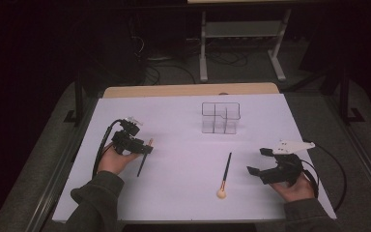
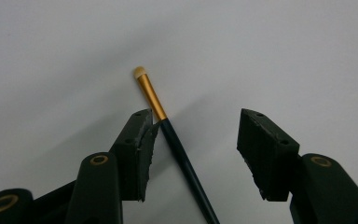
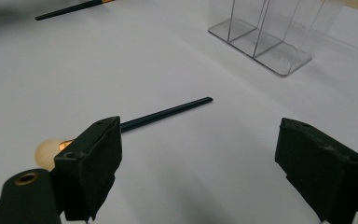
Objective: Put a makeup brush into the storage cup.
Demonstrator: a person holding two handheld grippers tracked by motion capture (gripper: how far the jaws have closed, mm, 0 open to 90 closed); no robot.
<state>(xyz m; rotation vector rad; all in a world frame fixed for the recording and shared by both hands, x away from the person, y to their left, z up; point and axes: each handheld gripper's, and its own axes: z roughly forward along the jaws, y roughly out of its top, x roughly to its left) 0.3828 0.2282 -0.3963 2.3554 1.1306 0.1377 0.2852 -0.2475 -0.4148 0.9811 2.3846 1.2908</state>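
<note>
Left hand-held gripper (image 2: 193,140) part open over the counter (image 1: 183,193), small gold-ferruled brush (image 2: 168,126) between its jaws, touching one pad, clear of the other, not clamped; long axis running away from the gripper, bristle tip farthest. Likely light, thin, stiff, prone to roll: best pinched on the dark handle below the ferrule. Right hand-held gripper (image 3: 198,161) wide open, empty, round-headed brush (image 3: 135,122) beside one jaw

High view above table (image 1: 183,193) facing fwd/down, claw cams close & low, probably share both brushes.
</note>
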